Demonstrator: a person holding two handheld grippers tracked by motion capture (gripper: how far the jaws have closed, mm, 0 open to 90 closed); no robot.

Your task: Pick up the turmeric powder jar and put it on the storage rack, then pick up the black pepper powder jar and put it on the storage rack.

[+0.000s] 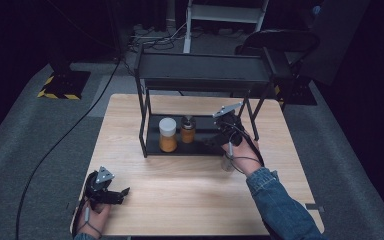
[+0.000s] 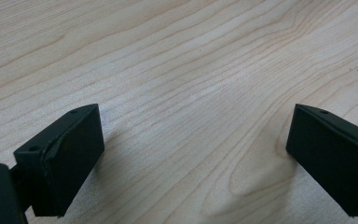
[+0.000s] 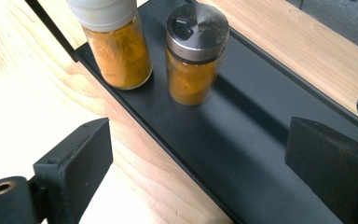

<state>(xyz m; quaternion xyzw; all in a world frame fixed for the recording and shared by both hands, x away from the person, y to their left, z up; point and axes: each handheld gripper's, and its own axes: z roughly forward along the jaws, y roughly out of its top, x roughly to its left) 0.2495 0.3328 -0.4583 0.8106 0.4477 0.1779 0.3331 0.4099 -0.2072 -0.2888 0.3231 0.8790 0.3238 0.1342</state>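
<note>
Our right tongs (image 3: pixel 198 172) hang wide open and empty over the rack's bottom shelf (image 3: pixel 242 140), near two jars of orange powder: a white-lidded jar (image 3: pixel 114 42) and a steel-capped shaker (image 3: pixel 193 56). Our left tongs (image 2: pixel 193 154) rest wide open, empty, on the wooden table (image 2: pixel 177 70).
</note>
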